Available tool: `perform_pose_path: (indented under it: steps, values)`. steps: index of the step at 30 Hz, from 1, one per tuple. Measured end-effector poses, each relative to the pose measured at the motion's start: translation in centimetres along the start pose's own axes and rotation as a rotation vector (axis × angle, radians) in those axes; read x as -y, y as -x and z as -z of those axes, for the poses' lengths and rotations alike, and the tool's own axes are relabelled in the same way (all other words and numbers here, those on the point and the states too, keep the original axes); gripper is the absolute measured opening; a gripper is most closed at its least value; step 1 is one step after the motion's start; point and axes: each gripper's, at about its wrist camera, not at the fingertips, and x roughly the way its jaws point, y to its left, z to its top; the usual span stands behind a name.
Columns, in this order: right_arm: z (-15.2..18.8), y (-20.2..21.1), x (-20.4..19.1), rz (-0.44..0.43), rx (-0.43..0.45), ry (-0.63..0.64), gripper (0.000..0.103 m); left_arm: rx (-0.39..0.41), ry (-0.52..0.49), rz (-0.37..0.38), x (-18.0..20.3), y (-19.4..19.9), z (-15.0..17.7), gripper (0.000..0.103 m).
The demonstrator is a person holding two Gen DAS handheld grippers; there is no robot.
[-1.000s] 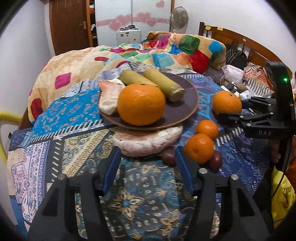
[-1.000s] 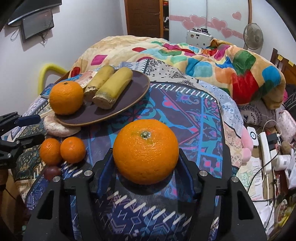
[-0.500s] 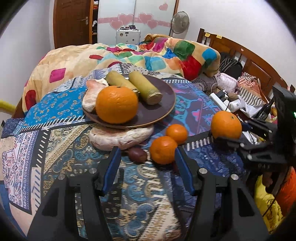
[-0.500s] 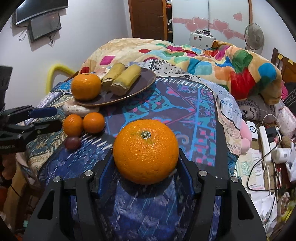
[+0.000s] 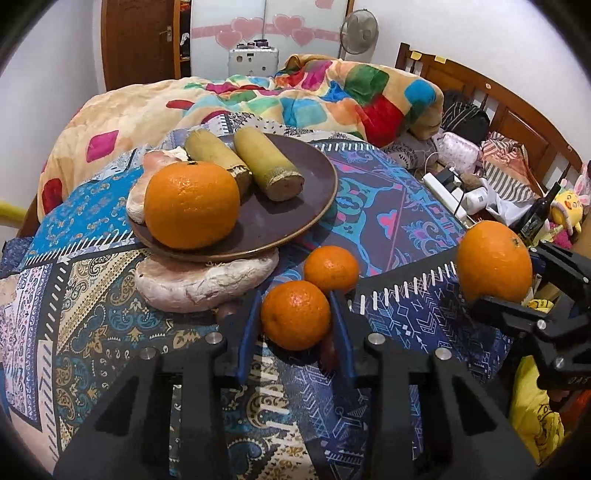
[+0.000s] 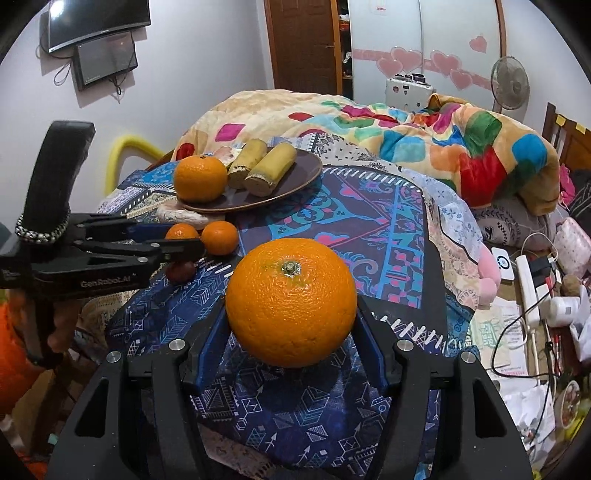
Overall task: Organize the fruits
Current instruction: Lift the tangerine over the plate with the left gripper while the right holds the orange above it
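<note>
A brown plate [image 5: 295, 206] holds a large orange [image 5: 191, 205] and two yellow-green cut fruit pieces [image 5: 267, 168]; it rests on a pale lumpy fruit [image 5: 207, 277]. My left gripper [image 5: 295, 314] has its blue fingers on both sides of a small tangerine [image 5: 295, 314] on the patterned cloth; a second tangerine [image 5: 331, 268] lies just behind. A dark red fruit [image 6: 180, 271] lies beside them. My right gripper [image 6: 291, 325] is shut on a big orange [image 6: 291, 302], held above the cloth at the right [image 5: 495, 262].
A colourful blanket [image 5: 332, 96] lies heaped behind the plate. A power strip, cables and bottles [image 6: 532, 291] clutter the right side. A wooden headboard [image 5: 498, 107] and a fan [image 5: 360, 31] stand at the back. The table edge drops off at the left.
My left gripper has moved forward and right, and its fingers have narrowed around the small tangerine. My right gripper still holds the big orange and has drawn back from the plate.
</note>
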Motion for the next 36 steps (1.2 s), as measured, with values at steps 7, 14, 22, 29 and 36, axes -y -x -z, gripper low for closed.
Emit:
perform_pose_path:
  steps: [7,14,22,29,36]
  values:
    - [-0.9,0.0,0.3,0.003,0.024,-0.010,0.060,0.028,0.001,0.004,-0.4,1.0,0.0,0.036]
    - [-2.7,0.0,-0.1,0.002,0.068,-0.001,0.060,0.115,0.016,-0.010,-2.2,4.2,-1.7,0.036]
    - [-5.6,-0.4,-0.6,0.009,0.125,0.012,0.060,0.205,0.032,-0.056,-4.8,6.6,-4.4,0.036]
    - [-8.1,-1.5,-0.7,0.026,0.157,0.022,0.060,0.233,0.045,-0.086,-6.8,6.0,-6.3,0.036]
    - [-10.1,-3.8,-0.6,0.046,0.150,0.023,0.060,0.230,0.050,-0.106,-8.3,4.0,-7.8,0.036]
